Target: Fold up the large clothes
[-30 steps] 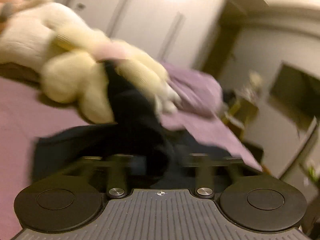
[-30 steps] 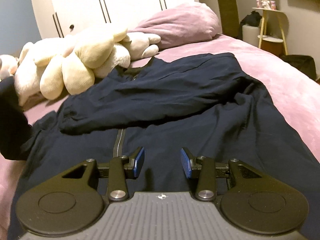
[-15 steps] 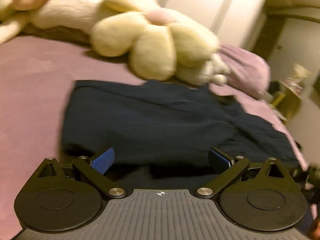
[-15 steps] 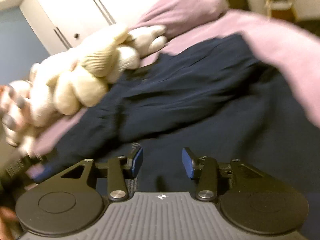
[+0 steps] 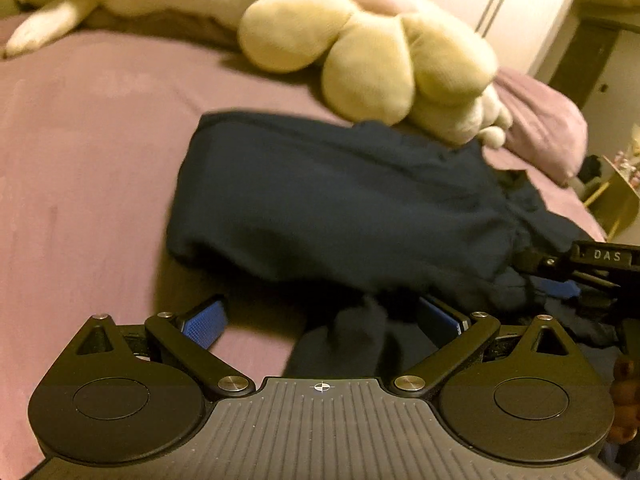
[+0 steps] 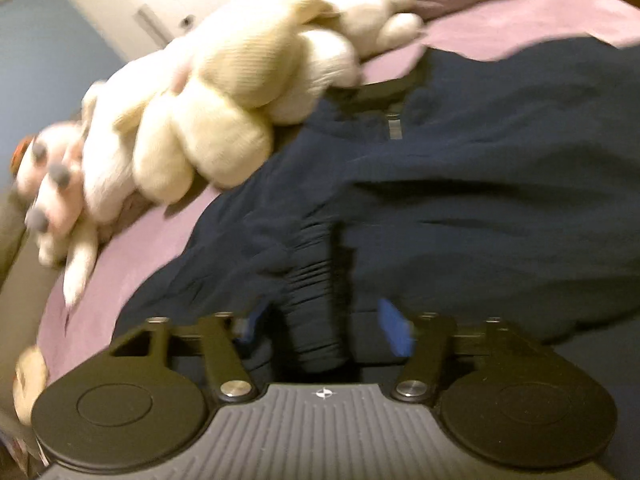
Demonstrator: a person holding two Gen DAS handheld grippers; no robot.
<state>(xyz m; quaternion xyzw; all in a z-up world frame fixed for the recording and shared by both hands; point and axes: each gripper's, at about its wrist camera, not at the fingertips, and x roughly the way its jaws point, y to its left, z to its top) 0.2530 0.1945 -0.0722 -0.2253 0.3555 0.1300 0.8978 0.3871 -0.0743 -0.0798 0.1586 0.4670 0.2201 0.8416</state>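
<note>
A large dark navy garment lies on the purple bed; a sleeve is folded across its body. It fills the right wrist view, zipper near the collar. My left gripper is open wide at the garment's near left edge, with a fold of navy cloth between its blue pads. My right gripper is open around a ribbed navy cuff that lies between its fingers. The right gripper also shows in the left wrist view.
A cream plush flower and other soft toys lie on the bed just beyond the garment, touching its collar end. A purple pillow sits behind them. White wardrobe doors stand at the back.
My left gripper let go of the dark sleeve and opened wide, then dropped to the garment's edge. My right gripper moved forward and left so the ribbed cuff now lies between its fingers.
</note>
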